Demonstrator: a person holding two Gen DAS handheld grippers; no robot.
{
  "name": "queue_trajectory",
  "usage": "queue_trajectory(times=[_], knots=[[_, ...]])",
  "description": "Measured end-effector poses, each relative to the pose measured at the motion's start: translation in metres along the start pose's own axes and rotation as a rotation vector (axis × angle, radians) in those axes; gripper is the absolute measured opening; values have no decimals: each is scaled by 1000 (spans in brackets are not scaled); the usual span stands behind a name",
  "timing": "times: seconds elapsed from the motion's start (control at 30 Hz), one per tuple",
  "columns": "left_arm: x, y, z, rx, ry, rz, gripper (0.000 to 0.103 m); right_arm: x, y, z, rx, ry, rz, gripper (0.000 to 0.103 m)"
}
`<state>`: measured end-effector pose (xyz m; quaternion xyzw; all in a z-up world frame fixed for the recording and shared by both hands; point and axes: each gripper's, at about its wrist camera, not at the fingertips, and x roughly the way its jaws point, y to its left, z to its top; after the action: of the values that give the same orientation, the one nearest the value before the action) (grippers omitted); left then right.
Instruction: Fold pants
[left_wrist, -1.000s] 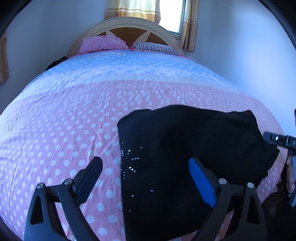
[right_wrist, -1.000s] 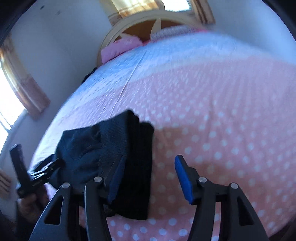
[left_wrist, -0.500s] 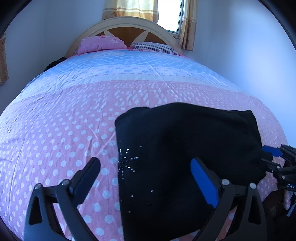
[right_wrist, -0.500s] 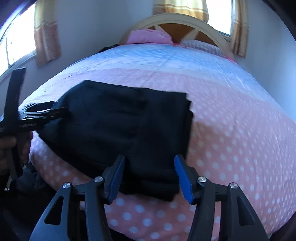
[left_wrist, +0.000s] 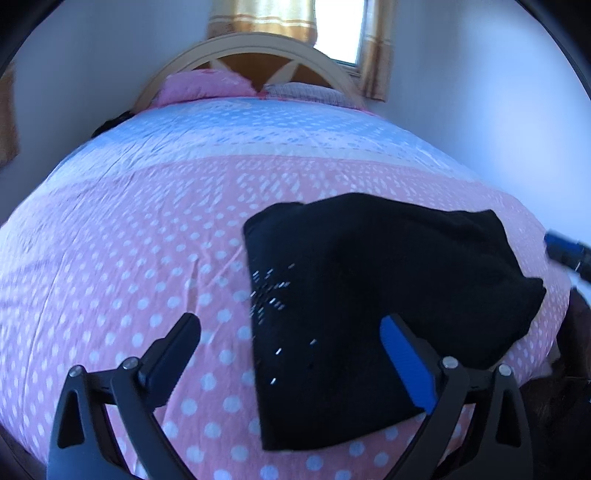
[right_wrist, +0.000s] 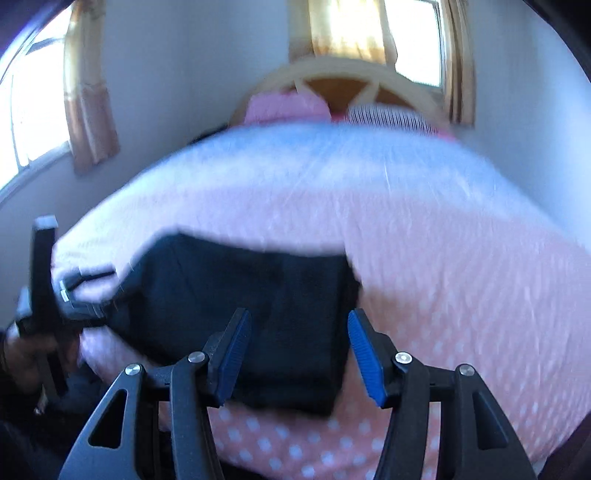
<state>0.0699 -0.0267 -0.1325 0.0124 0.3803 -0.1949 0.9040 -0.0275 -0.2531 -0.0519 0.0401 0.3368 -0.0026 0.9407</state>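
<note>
Fingers of both tools stand apart and hold nothing: the left gripper (left_wrist: 291, 350) hangs above the near left edge of the folded black fabric pants (left_wrist: 369, 295), its blue-padded finger over the cloth and its other over the bedspread, while the right gripper (right_wrist: 295, 354) hovers over the bundle's near right portion. The pants lie as a compact dark rectangle at the foot of the pink polka-dot bed (left_wrist: 129, 258), long axis running left to right across both views. Judging by this, each hand is equally near its own end, and the fold looks almost done.
</note>
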Motion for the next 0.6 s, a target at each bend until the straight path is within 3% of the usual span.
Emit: queue_trajectory(times=[0.17, 0.3, 0.43, 0.5, 0.53, 0.57, 0.6], knots=[[-2, 3, -14, -26, -2, -16, 101, 32, 41, 49, -83, 5, 152, 58], [2, 8, -20, -72, 2, -45, 102, 101, 89, 80, -142, 163, 295, 58], [1, 7, -21, -44, -9, -52, 103, 168, 122, 96, -133, 294, 344, 58], [1, 6, -21, -36, -11, -54, 103, 201, 130, 96, -89, 431, 415, 56], [2, 5, -21, -22, -12, -52, 103, 212, 135, 93, -83, 491, 451, 50], [2, 5, -21, -17, -12, -51, 103, 215, 143, 89, -111, 504, 443, 28], [1, 6, -22, -16, -14, -54, 103, 211, 149, 87, -155, 480, 409, 24]])
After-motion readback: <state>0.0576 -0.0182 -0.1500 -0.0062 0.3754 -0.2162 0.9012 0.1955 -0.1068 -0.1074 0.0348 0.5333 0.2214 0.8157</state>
